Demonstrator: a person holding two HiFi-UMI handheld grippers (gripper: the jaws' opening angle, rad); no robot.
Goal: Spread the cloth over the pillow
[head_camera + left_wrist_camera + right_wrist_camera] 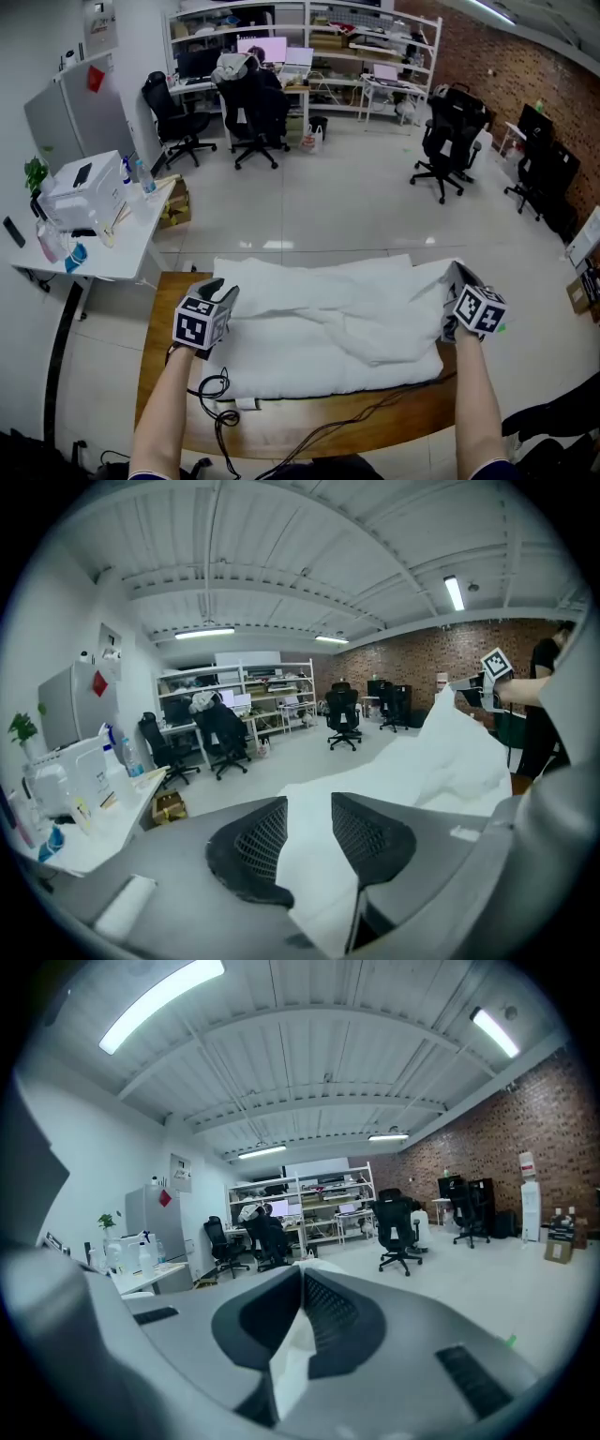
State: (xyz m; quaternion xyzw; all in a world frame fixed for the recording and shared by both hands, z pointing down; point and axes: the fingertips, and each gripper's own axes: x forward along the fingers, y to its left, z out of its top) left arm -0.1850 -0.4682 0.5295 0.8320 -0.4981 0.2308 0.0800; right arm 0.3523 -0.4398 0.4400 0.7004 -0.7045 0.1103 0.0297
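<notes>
Lying lengthwise on the table (155, 370), the pillow (319, 375) runs from the left tool (218, 291) to the right tool (454, 278), with one tool at each end. The cloth (375, 323) covers most of it but bunches in folds nearer the right tool. The left tool is released, with a cloth edge loose between its parted jaws. The right tool is clenched on a cloth corner held just above the pillow's end. The right tool therefore looks best placed to draw the folds outward. Open floor lies beyond both tools, and cables (217, 384) trail behind them.
</notes>
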